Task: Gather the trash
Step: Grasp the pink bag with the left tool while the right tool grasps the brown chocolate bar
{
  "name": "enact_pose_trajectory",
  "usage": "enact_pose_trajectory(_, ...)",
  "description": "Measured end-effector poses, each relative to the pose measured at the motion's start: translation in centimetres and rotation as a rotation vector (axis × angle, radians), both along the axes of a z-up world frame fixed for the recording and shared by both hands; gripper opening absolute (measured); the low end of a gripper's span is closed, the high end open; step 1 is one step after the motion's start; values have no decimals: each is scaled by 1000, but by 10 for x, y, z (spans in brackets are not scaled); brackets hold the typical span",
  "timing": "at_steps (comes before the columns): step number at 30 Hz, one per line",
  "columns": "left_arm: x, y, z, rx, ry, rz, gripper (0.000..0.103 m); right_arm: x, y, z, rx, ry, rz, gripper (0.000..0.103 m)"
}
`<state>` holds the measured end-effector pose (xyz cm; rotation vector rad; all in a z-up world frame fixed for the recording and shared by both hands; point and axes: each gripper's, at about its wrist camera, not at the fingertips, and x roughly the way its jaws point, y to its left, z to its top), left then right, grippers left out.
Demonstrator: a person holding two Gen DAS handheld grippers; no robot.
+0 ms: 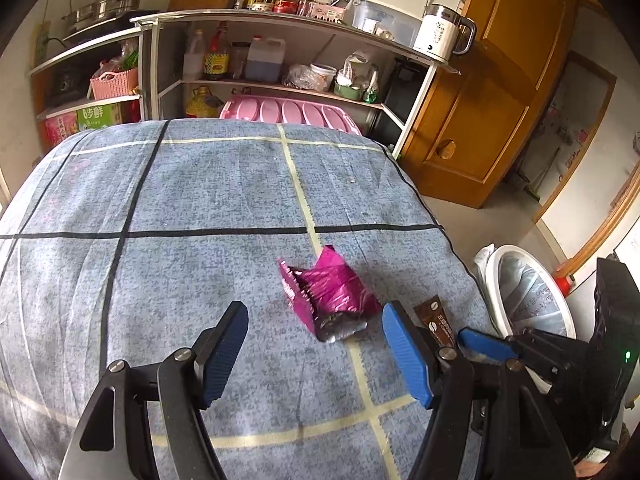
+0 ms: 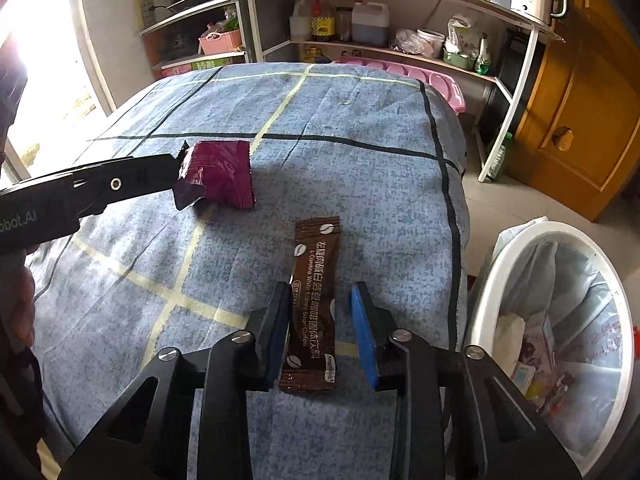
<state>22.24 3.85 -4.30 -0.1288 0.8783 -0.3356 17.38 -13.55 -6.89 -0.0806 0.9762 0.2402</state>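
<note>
two wrappers (image 2: 219, 172) (image 2: 314, 304), one bin (image 2: 486, 284)

L gripper (image 1: 314, 354) open by magenta wrapper (image 1: 330, 294).

A tabletop (image 1: 200, 184) covered in blue checked cloth stood before a white open shelf unit (image 1: 280, 80) crowded with bottles and jars, a white kettle (image 1: 440, 34) on top. A wooden door (image 1: 500, 88) stood to the right over a pale floor (image 1: 508, 208). Strong daylight entered at left, perhaps through a window (image 2: 44, 60).
</note>
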Motion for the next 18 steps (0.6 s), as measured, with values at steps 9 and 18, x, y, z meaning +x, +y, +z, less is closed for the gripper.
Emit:
enact_pose_trajectory(9,22,-20,-9,69,29,32,70,-2,2,-1,0,-14,-4,23)
enact_pose_trajectory(18,32,-26,-20,90,57,83,69,-6,-1,-1,25,-17,-8,23)
